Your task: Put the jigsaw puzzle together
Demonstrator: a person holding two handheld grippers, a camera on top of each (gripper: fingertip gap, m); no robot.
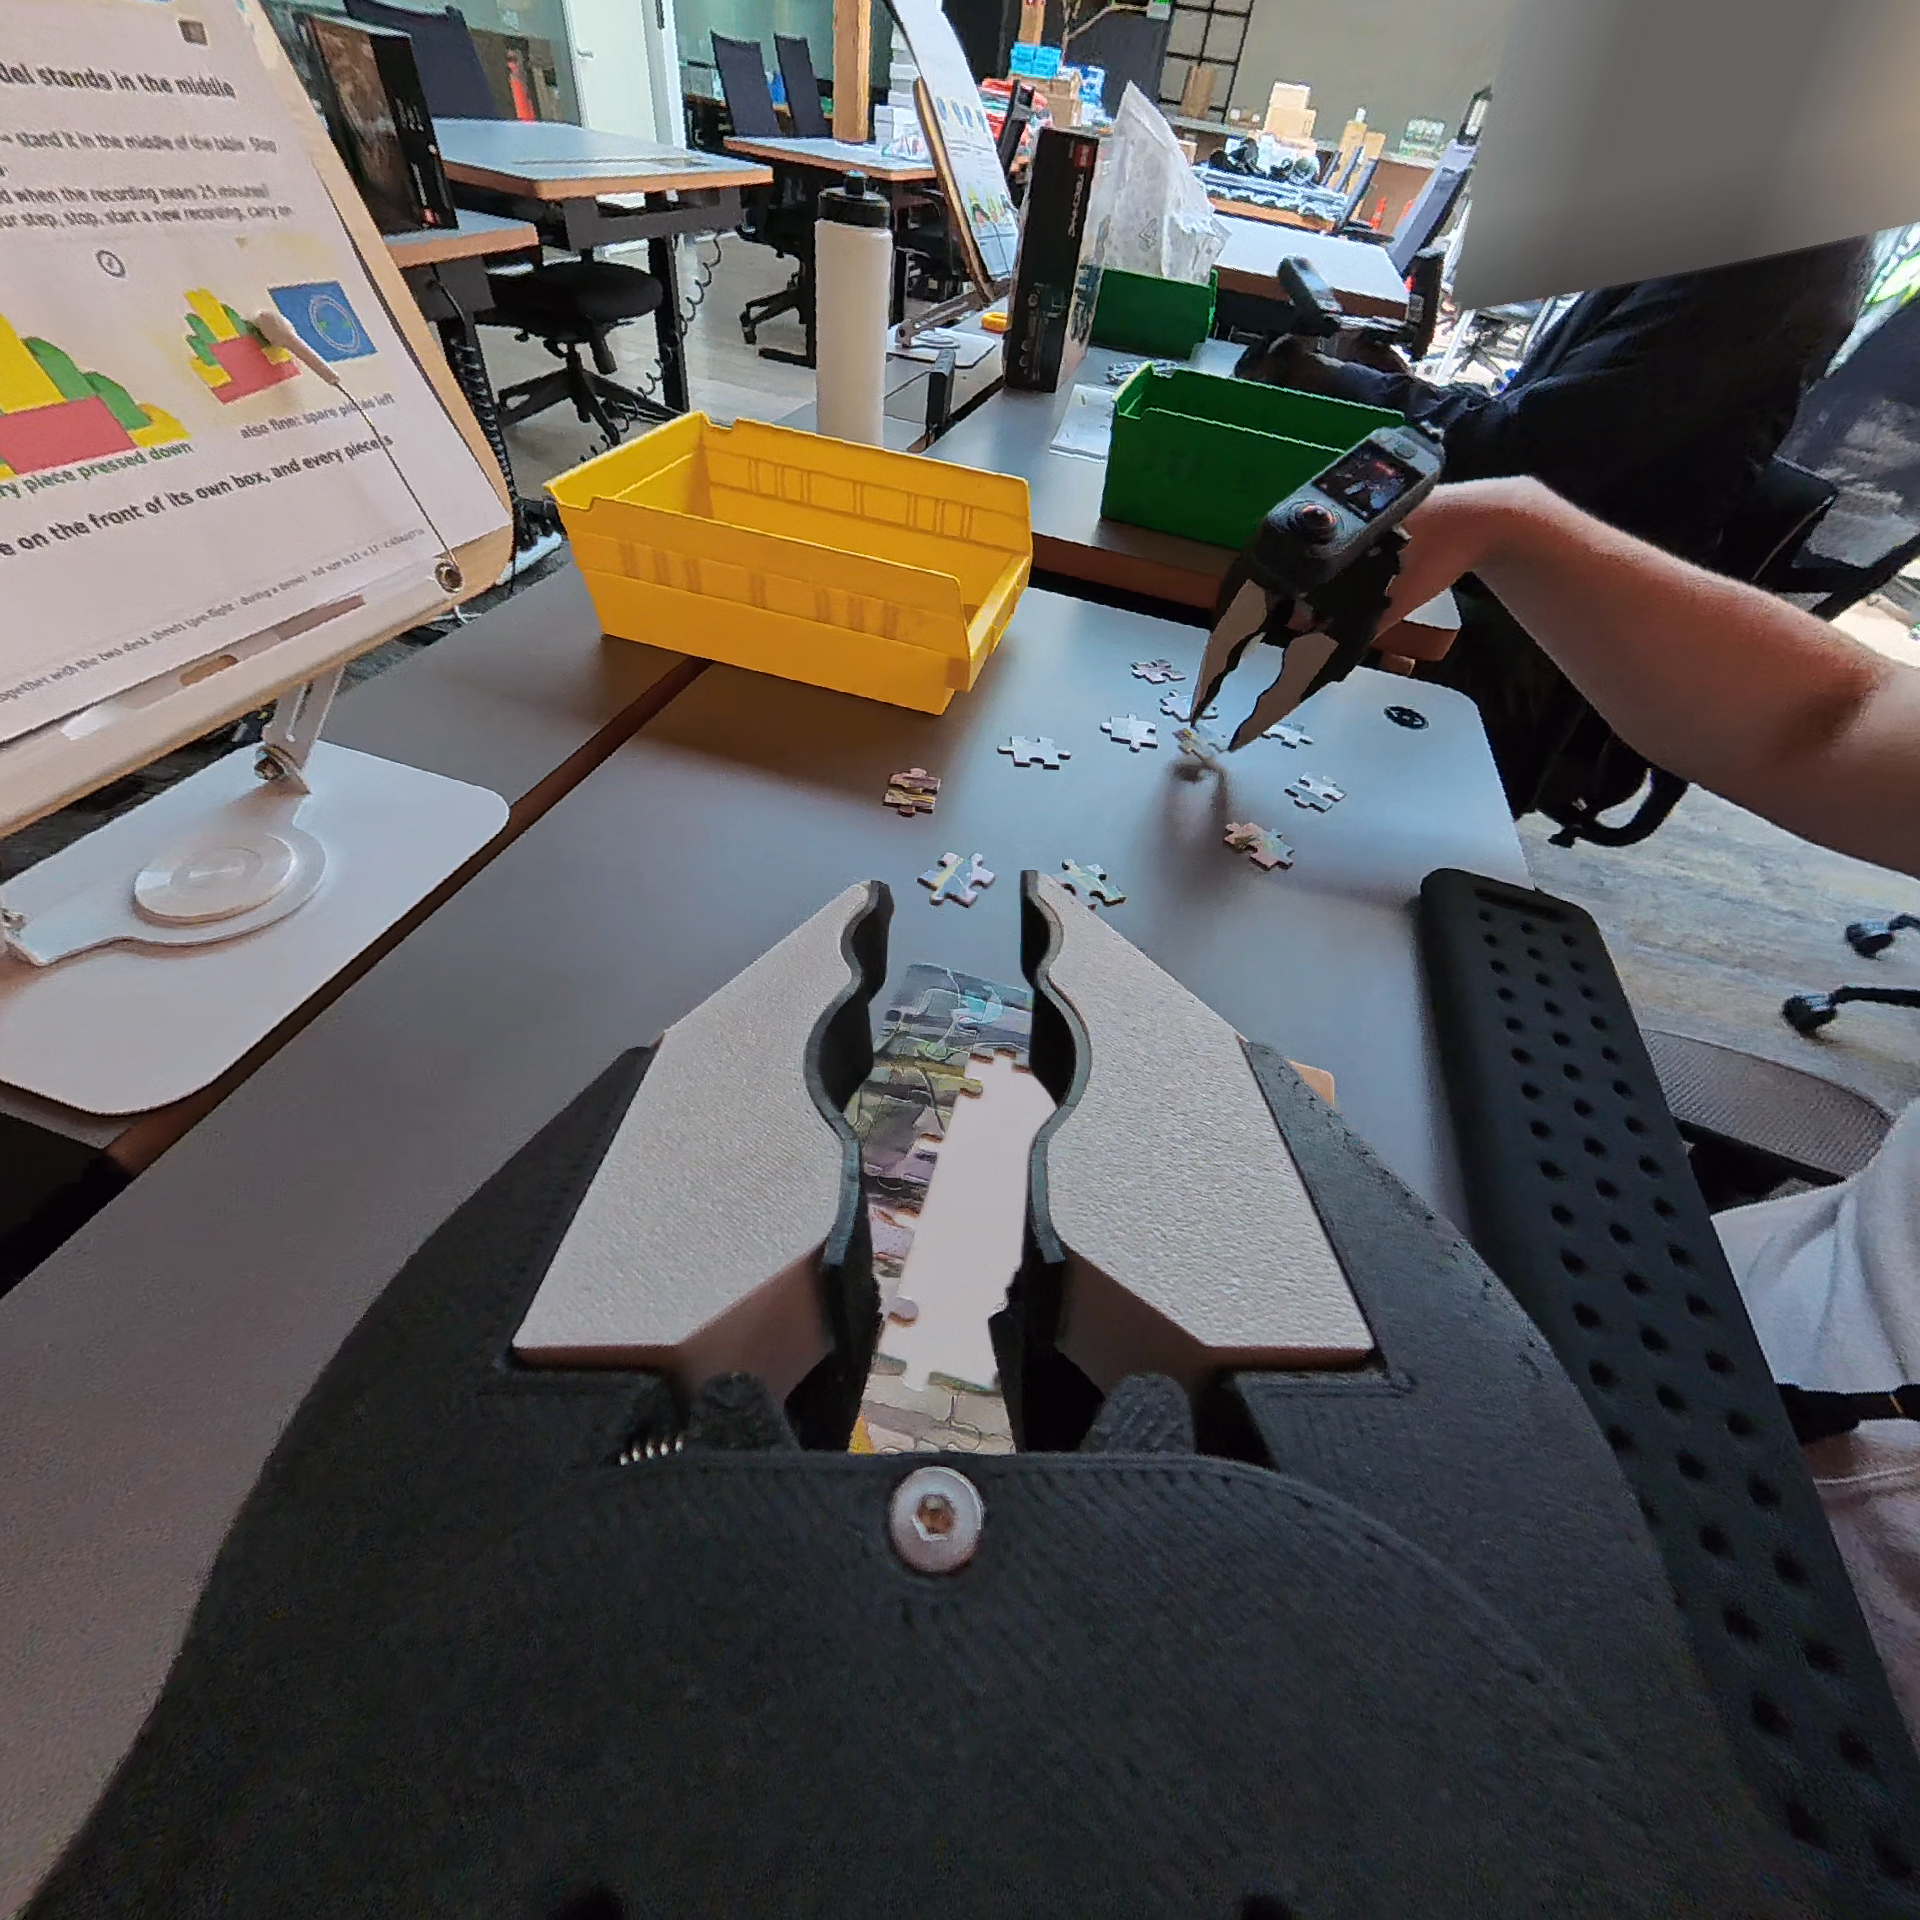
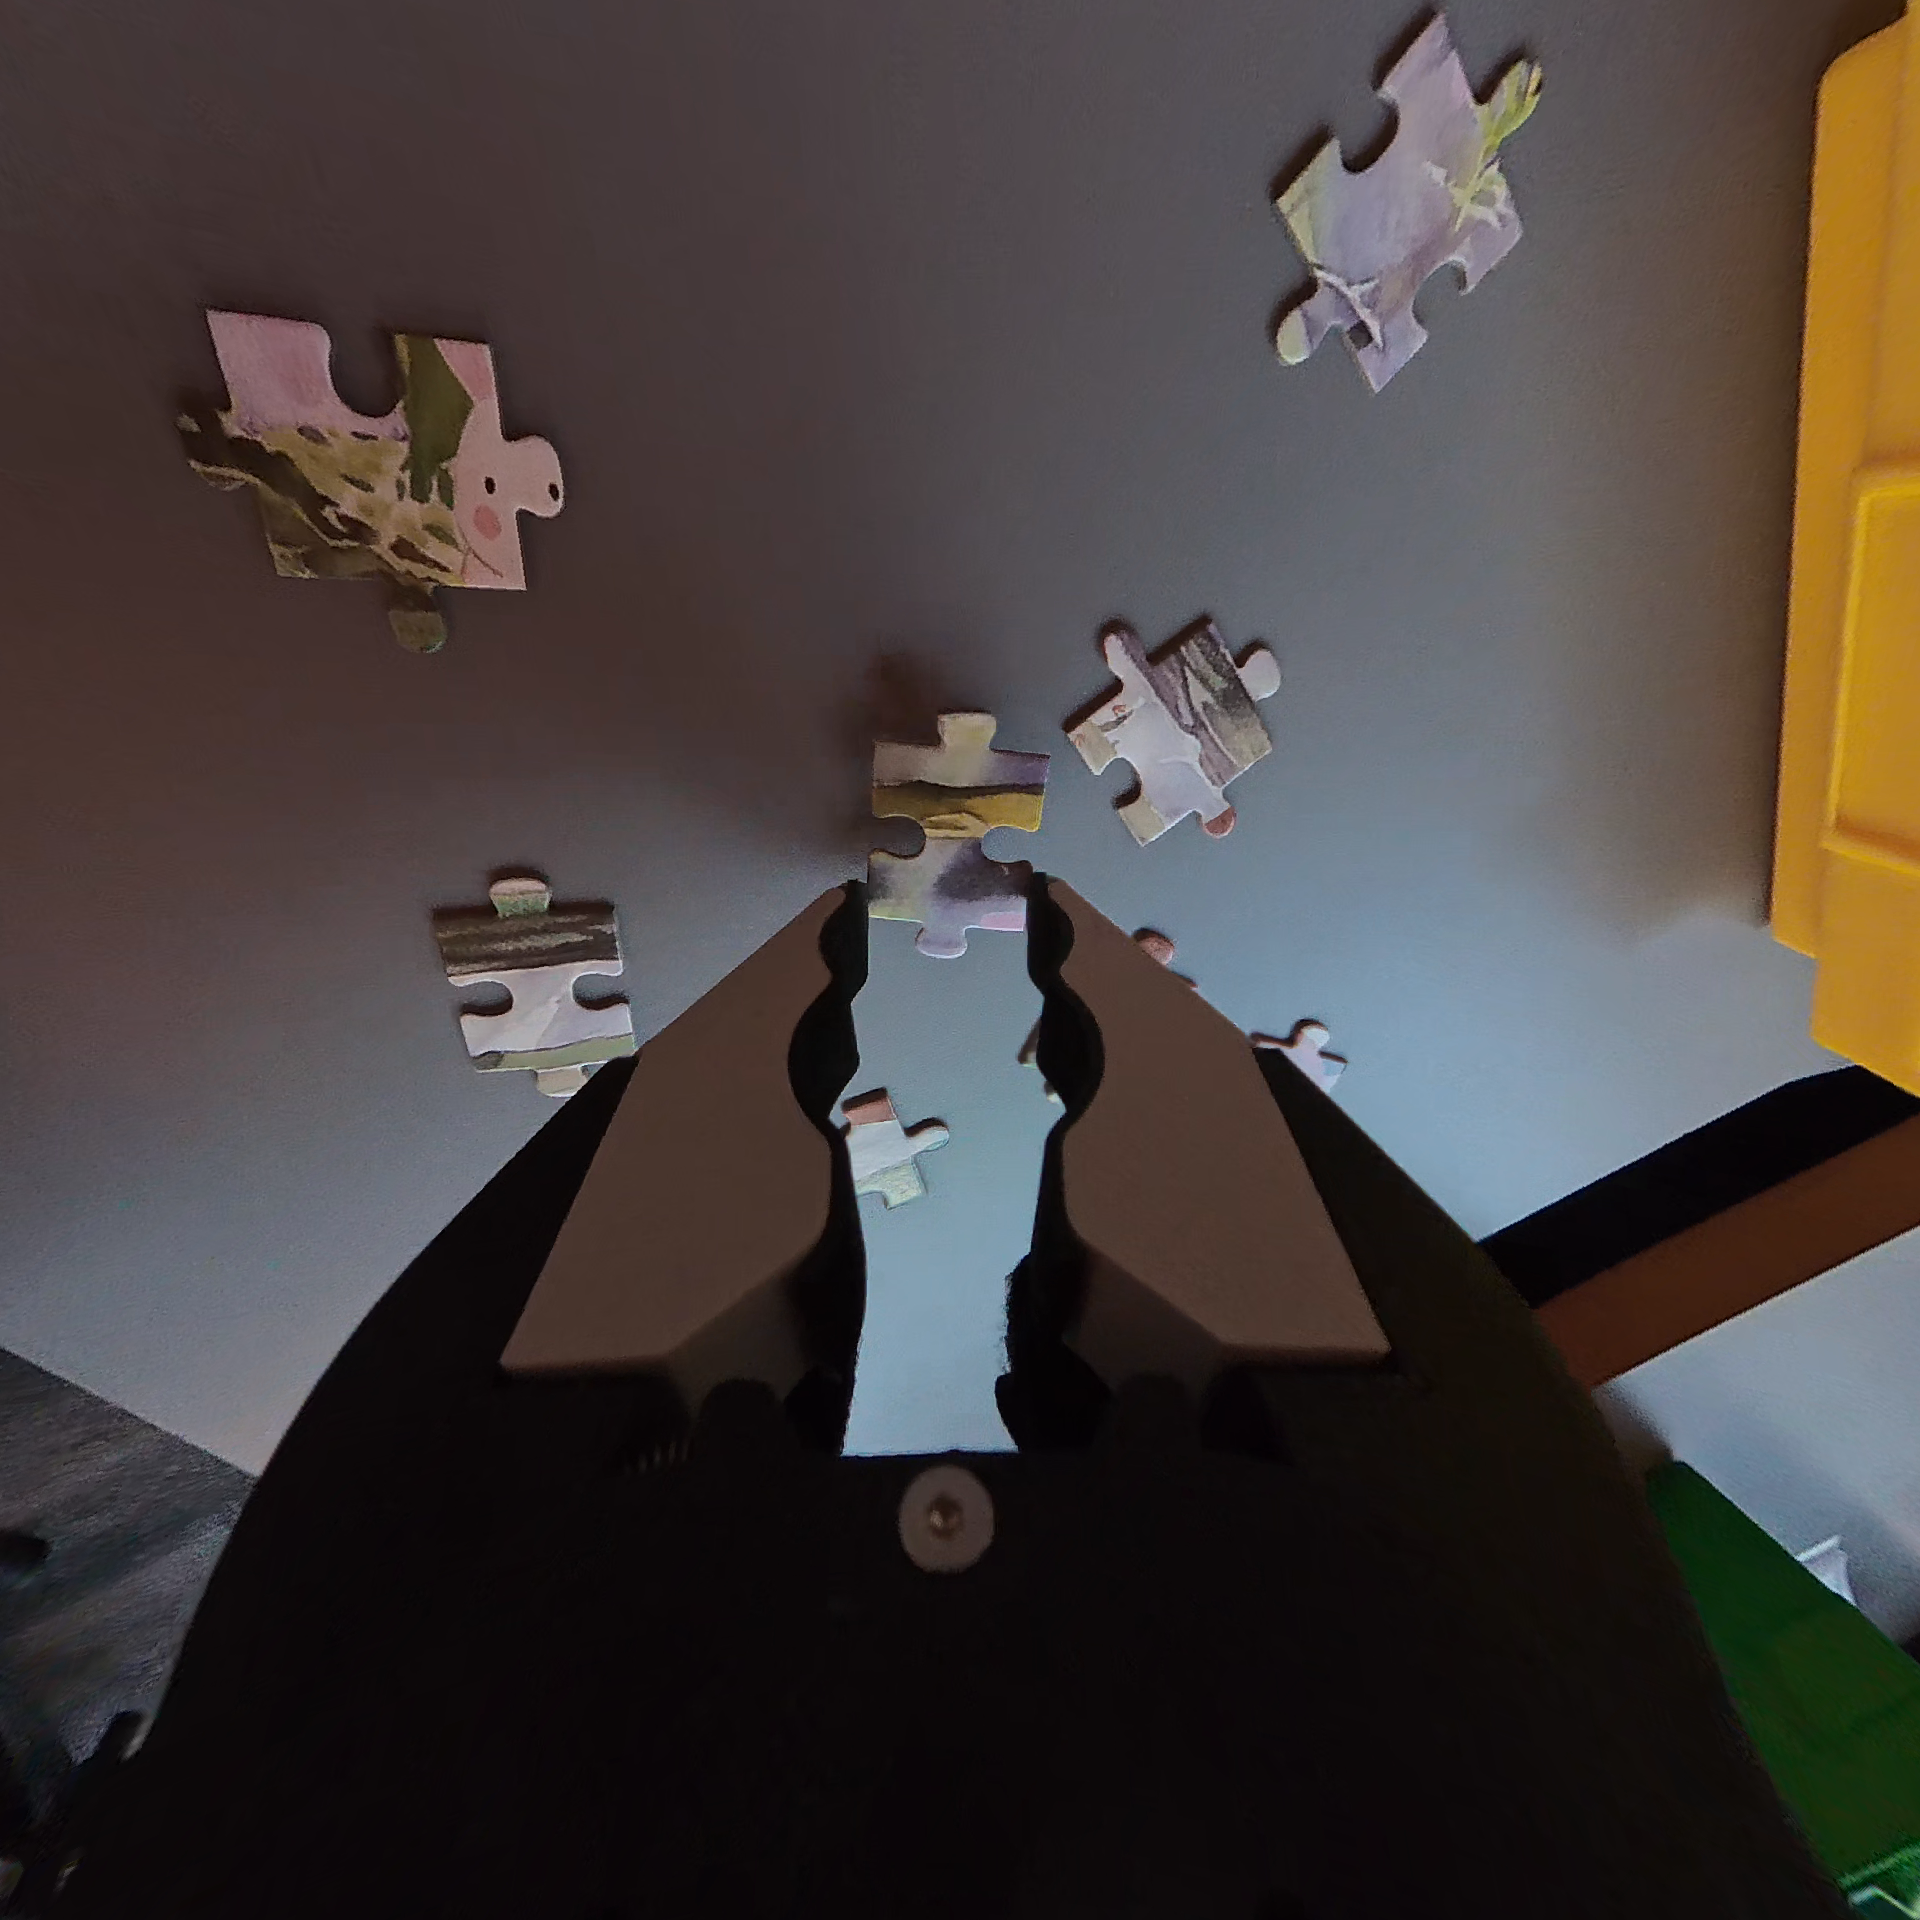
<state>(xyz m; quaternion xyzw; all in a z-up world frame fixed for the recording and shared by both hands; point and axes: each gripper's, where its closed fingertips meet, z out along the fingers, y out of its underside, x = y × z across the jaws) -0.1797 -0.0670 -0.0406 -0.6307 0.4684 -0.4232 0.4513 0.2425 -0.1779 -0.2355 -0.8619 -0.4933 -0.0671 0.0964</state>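
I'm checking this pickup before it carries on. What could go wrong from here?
1. The right tool pinches only the lower edge of the yellow-banded cardboard jigsaw piece, so it could slip or twist free.
2. Loose pieces crowd close, such as the grey-and-white piece; swinging could nudge them.

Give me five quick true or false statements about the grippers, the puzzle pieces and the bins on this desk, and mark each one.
1. The right gripper grips a puzzle piece at its fingertips. True.
2. The yellow bin is full of puzzle pieces. False: what shows of its inside is empty.
3. The left gripper hovers above the part-built puzzle. True.
4. All loose pieces lie in one stack. False: they lie scattered singly on the table.
5. The left gripper holds a piece. False: nothing sits between its fingers.
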